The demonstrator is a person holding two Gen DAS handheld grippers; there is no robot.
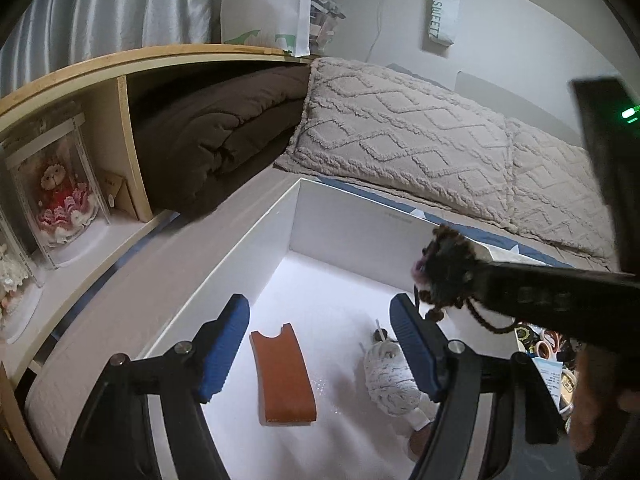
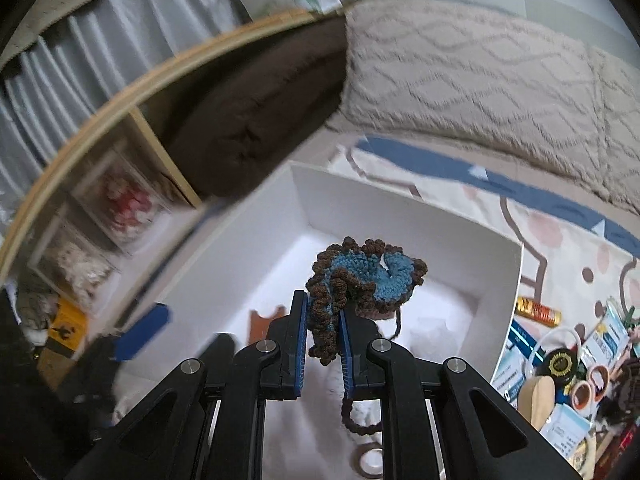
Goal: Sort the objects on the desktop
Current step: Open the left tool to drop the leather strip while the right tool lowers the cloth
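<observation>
Crocheted scrunchie [image 2: 362, 286] clamped in right gripper [image 2: 323, 344] above white box [image 2: 400, 208].

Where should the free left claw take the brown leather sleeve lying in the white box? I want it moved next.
Grip the brown leather sleeve across its narrow width near the middle, coming straight down from above. It lies flat on the white box floor, long and slim, with bare floor on both long sides. The left claw already hangs open over it.

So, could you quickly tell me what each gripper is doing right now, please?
Left gripper: open, holding nothing, over the white box.
Right gripper: shut on the crocheted scrunchie, above the same box.
</observation>
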